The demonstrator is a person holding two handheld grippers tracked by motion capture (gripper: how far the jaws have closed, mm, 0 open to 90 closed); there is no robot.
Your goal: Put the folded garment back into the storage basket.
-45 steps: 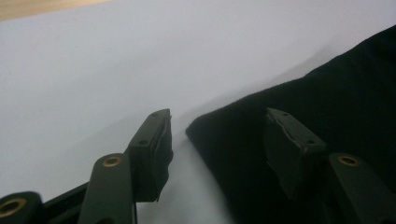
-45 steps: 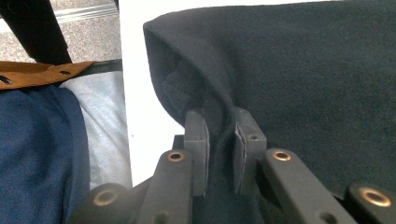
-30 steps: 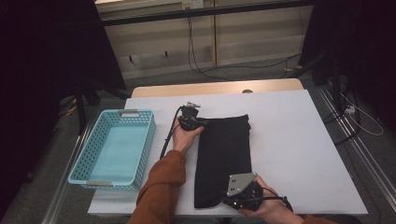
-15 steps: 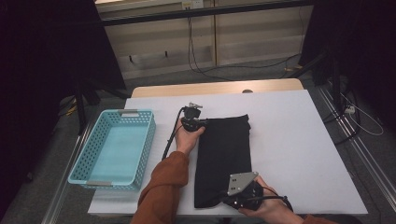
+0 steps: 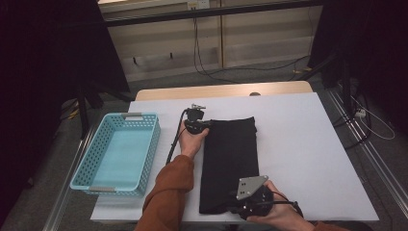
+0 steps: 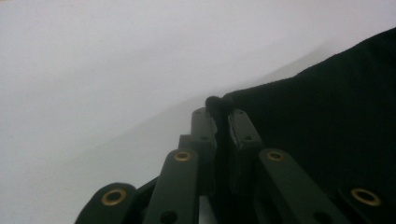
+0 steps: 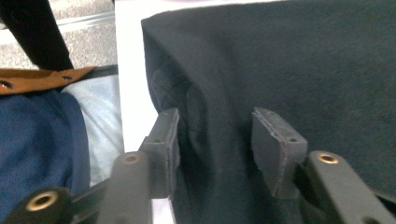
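The left gripper has just nipped shut on the far left corner of the black cloth lying mid-table, pinning it, while the right gripper, jaws just parted, straddles the near edge unpinched, likely to regrip.

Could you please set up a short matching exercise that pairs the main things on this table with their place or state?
Things:
1. left gripper
2. right gripper
3. blue basket
4. black cloth

States:
A. lies flat along the middle of the white table
B. jaws apart over the cloth's near end, having just been opening
C. pinches the cloth's far left corner
D. stands empty at the table's left edge

Pairs: 1-C, 2-B, 3-D, 4-A
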